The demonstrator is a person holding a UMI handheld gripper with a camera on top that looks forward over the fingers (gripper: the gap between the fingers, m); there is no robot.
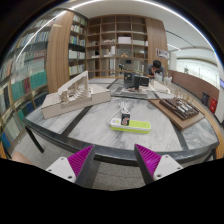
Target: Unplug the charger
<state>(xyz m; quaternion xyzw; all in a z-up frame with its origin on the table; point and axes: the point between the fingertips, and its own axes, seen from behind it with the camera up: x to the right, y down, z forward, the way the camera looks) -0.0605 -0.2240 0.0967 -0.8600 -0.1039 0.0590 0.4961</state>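
A yellow-green power strip [131, 126] lies on the grey marble-look table [95, 125], beyond my fingers. A white charger [123, 120] sits plugged into the strip's left end. My gripper [111, 160] is well short of the strip, near the table's front edge. It is open and empty, with its magenta pads [72, 160] spread wide apart. Nothing is between the fingers.
White building models [82, 95] stand on the table's far left. A dark tray of small items [181, 107] lies at the right. Bookshelves [118, 45] line the back wall, with a dark monitor [140, 81] and clutter at the table's far end.
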